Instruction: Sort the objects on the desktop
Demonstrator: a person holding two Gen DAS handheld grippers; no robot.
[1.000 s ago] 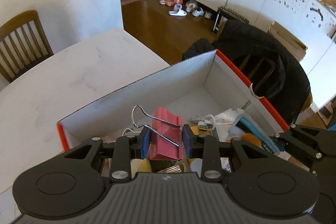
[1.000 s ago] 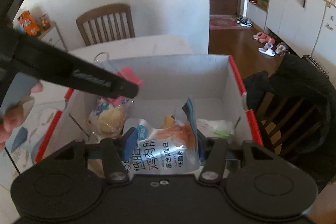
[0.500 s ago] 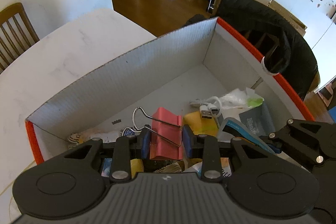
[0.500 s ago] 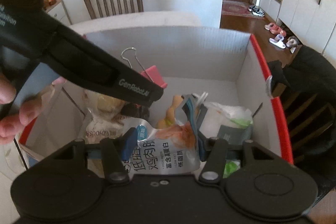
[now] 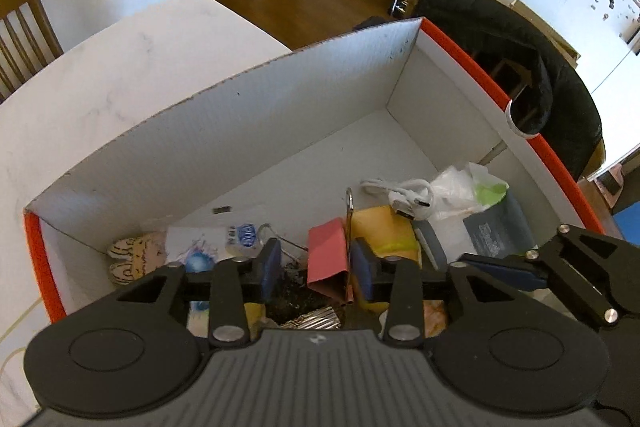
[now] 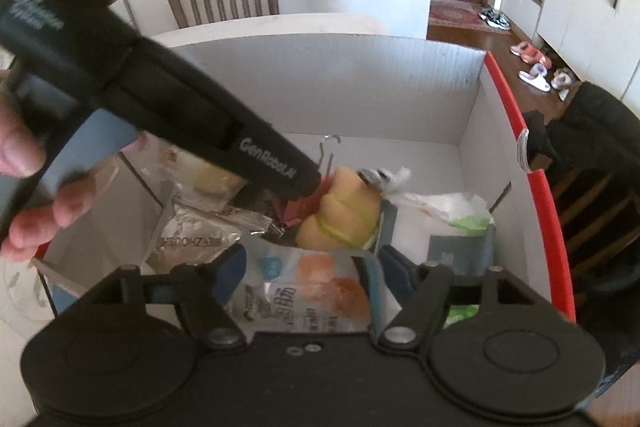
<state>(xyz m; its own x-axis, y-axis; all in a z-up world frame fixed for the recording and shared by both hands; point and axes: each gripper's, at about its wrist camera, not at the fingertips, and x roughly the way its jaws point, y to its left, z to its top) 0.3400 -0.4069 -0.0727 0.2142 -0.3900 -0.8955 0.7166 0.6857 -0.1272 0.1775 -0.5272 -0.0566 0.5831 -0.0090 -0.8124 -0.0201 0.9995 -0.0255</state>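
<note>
Your left tongs (image 5: 316, 264) point steeply down into the white cardboard box (image 5: 280, 115) with the orange rim, and their jaws are opening. The red binder clip (image 5: 328, 259) sits between them, leaning against the pad at 3 o'clock with a clear gap on the 9 o'clock side, so nothing presses it from both sides. Its wire handle stands up toward 12 o'clock.

Your right tongs (image 6: 310, 269) are opening too, wide now. The snack pouch (image 6: 304, 297) with printed lettering lies between the pads, blurred; neither pad appears to press on it.

In the right wrist view, the yellow foam toy (image 6: 340, 211) sits at 12 o'clock from the pouch, a silver foil packet (image 6: 200, 231) at 10 o'clock, and a white tissue pack (image 6: 452, 211) at 2 o'clock. From the left wrist view, a coiled white cable (image 5: 404, 193) lies at 1 o'clock of the clip.

The box stands on the white table (image 5: 100, 83). Your left hand (image 6: 36, 195) grips the left tongs' handle at 9 o'clock in the right wrist view.
</note>
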